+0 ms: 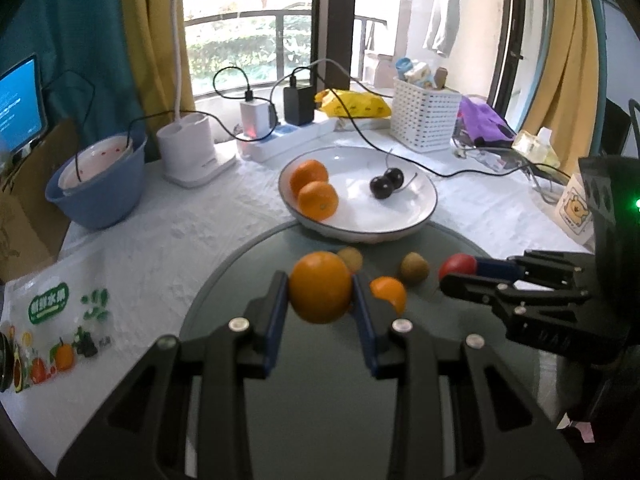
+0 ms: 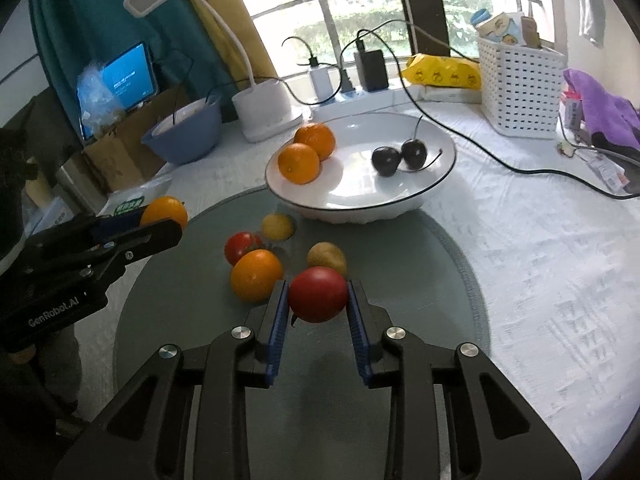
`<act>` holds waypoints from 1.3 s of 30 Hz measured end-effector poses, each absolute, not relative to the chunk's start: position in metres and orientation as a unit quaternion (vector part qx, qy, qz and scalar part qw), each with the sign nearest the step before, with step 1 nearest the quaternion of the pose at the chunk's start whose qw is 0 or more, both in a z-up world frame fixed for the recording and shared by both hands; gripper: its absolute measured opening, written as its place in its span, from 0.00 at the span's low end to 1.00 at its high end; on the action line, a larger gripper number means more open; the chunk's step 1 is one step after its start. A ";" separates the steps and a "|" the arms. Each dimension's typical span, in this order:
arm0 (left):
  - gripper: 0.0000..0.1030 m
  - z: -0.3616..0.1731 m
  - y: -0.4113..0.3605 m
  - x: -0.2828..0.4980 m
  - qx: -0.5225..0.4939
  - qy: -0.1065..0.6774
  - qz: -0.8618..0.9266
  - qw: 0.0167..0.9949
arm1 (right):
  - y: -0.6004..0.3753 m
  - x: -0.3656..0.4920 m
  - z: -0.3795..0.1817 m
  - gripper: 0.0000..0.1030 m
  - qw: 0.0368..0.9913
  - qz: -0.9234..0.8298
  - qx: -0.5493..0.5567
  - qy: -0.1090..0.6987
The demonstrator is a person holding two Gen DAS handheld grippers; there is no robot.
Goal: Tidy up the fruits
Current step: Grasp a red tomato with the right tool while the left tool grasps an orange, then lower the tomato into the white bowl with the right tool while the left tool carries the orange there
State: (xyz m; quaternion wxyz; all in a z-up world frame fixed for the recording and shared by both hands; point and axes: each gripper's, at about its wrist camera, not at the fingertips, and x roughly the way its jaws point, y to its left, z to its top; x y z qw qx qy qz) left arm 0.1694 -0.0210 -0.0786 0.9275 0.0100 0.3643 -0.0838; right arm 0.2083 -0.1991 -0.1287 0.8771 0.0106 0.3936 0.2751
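Observation:
My left gripper [image 1: 320,292] is shut on an orange [image 1: 320,286] and holds it above the grey round mat [image 1: 248,264]. My right gripper [image 2: 318,300] is shut on a red tomato [image 2: 318,294] above the same mat [image 2: 440,264]. A white plate [image 2: 440,160] behind the mat holds two oranges [image 2: 306,154] and two dark cherries [image 2: 400,155]. On the mat lie another orange [image 2: 256,274], a second tomato [image 2: 240,246] and two small brownish-yellow fruits [image 2: 326,256]. The left gripper with its orange [image 2: 166,210] shows at the left of the right wrist view.
A blue bowl [image 1: 96,184], a white lamp base [image 1: 188,148], a power strip with chargers [image 1: 280,136], a white basket [image 1: 424,118] and cables [image 2: 500,160] stand behind the plate. A printed fruit bag [image 1: 60,332] lies left of the mat.

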 end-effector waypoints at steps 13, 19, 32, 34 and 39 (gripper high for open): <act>0.32 -0.074 -0.042 0.191 0.023 0.365 -0.103 0.925 | -0.217 0.227 -0.116 0.30 0.885 0.273 0.023 0.377; 0.32 -0.074 -0.049 0.201 0.026 0.367 -0.109 0.923 | -0.220 0.237 -0.113 0.30 0.886 0.274 0.024 0.372; 0.32 -0.076 -0.046 0.224 0.018 0.368 -0.110 0.923 | -0.208 0.260 -0.108 0.30 0.884 0.285 0.014 0.371; 0.32 -0.076 -0.044 0.226 0.016 0.368 -0.109 0.923 | -0.203 0.264 -0.108 0.30 0.883 0.287 0.009 0.372; 0.32 -0.079 -0.033 0.233 0.008 0.367 -0.104 0.924 | -0.188 0.277 -0.111 0.30 0.880 0.291 0.000 0.377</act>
